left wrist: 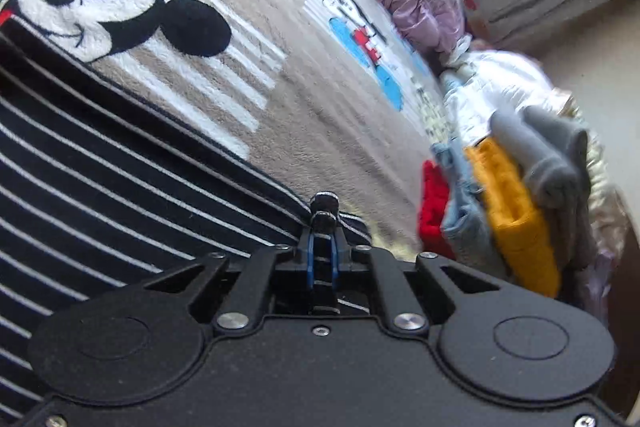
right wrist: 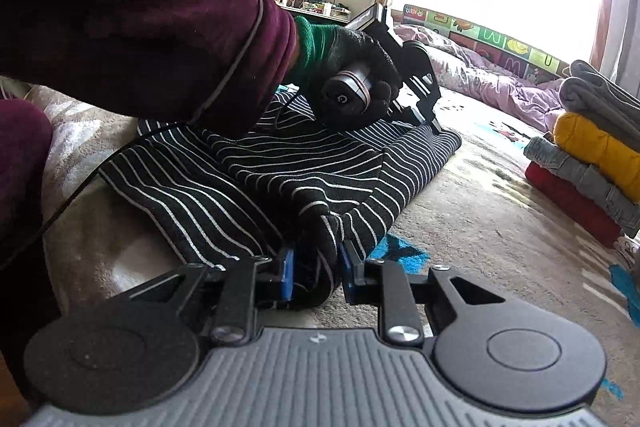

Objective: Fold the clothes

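Observation:
A black garment with thin white stripes [right wrist: 280, 163] lies partly folded on a Mickey Mouse rug [left wrist: 224, 39]. My left gripper [left wrist: 323, 223] is shut on the far corner of the striped garment [left wrist: 100, 163]; it also shows in the right wrist view [right wrist: 434, 125], held by a gloved hand. My right gripper [right wrist: 316, 267] holds a bunched near edge of the garment between its blue pads, the jaws closed around the cloth.
A stack of folded clothes [right wrist: 592, 155], red, denim, yellow and grey, stands on the rug to the right; it also shows in the left wrist view [left wrist: 516, 203]. A lilac quilt [right wrist: 500, 79] lies at the back. The person's maroon sleeve [right wrist: 140, 39] crosses the left side.

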Available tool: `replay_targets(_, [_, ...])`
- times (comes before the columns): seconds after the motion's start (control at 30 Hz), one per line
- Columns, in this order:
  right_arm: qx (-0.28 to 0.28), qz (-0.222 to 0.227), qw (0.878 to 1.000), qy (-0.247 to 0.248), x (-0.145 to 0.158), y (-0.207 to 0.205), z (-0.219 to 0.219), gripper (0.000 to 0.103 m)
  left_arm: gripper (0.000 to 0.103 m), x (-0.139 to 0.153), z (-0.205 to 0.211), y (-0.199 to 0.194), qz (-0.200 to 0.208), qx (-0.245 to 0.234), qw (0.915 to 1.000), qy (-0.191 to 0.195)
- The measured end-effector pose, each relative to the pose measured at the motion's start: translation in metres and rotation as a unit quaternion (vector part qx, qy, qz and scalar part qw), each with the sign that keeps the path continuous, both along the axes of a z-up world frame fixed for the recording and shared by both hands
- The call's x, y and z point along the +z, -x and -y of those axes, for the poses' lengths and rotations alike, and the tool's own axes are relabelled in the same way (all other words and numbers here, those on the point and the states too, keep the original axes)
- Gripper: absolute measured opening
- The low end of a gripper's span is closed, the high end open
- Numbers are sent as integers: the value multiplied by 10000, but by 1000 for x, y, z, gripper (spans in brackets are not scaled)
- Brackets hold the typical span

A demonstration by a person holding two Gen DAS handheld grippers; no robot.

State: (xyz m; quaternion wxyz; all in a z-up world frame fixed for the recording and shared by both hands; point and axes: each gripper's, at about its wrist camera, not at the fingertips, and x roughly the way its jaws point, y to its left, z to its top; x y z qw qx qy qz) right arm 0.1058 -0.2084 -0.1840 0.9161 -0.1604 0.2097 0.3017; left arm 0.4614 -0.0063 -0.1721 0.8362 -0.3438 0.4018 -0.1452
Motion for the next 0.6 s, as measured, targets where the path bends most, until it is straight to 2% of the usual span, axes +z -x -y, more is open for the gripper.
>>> replay_targets(0.07, [7,-9,10000,-1,0,0,0,25,10,3,7,-4,43,-133,9992,-363])
replay_targets(0.17, [17,-23,10000,-3,0,-1,-1,25,13,20,16,-5,285,-455,9935,-1005])
replay_targets(0.23, [22,-6,10000,23,0,0,-2,25,30,36,18,1,519,-470,9882,-1361])
replay_targets(0.27, [24,6,10000,41,0,0,-2,25,32,43,18,5,652,-451,9852,-1522])
replay_targets(0.37, [17,38,10000,82,0,1,-3,25,33,63,21,21,1053,-456,9731,-1998])
replay_targets(0.47, [3,63,9999,111,0,1,-3,25,33,68,37,33,1364,-950,9593,-2284])
replay_targets(0.57, [-5,37,10000,89,0,1,-2,25,33,50,59,29,1246,-1252,9467,-2692])
replay_targets(0.6, [-12,10,10000,55,0,1,-1,25,33,37,66,22,1017,-1301,9422,-2915])
